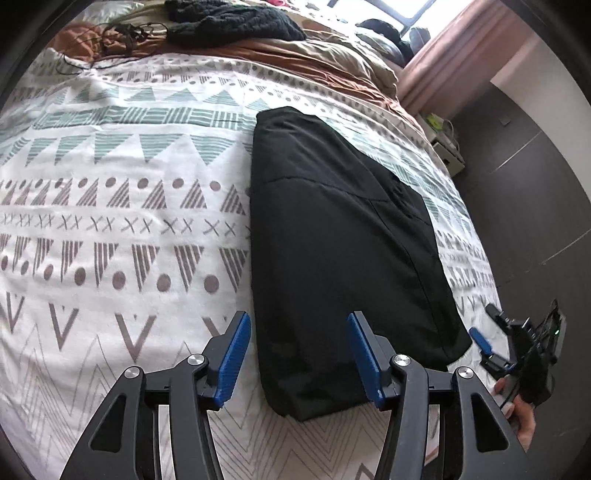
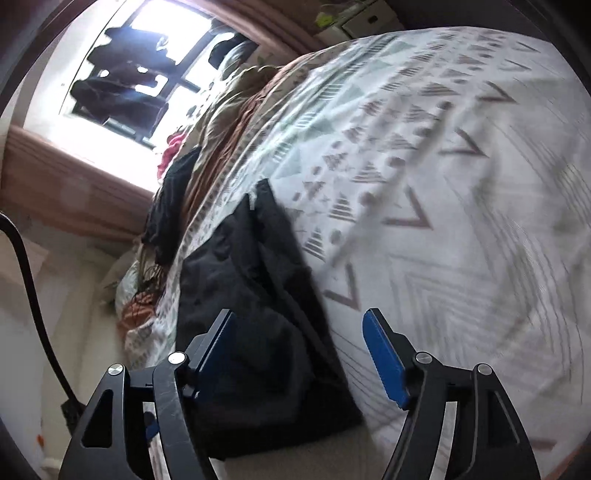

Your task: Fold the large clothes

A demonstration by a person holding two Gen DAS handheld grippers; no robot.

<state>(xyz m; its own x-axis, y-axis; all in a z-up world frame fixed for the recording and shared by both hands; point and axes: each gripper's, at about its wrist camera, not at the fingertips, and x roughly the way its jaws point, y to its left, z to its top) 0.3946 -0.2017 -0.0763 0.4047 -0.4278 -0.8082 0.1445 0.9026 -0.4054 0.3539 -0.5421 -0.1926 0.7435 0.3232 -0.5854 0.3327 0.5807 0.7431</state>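
A black garment (image 1: pixel 332 240) lies folded into a long, narrow shape on the patterned bedspread (image 1: pixel 110 221). My left gripper (image 1: pixel 299 354) hovers open over the garment's near end, and its blue pads stand apart with nothing pinched between them. My right gripper (image 1: pixel 487 326) is at the garment's near right corner, held by a hand (image 1: pixel 522 413). In the right wrist view the right gripper (image 2: pixel 301 350) is open above the black garment (image 2: pixel 251 295), whose near edge lies below the left finger. That view is blurred.
A dark knit garment (image 1: pixel 229 18) and a tangled cable (image 1: pixel 122 33) lie on the brown blanket (image 1: pixel 314 55) at the far end of the bed. A curtain (image 1: pixel 454 55), a box (image 1: pixel 448 151) and dark flooring (image 1: pixel 524 184) are to the right. A window (image 2: pixel 147 74) shows past the bed.
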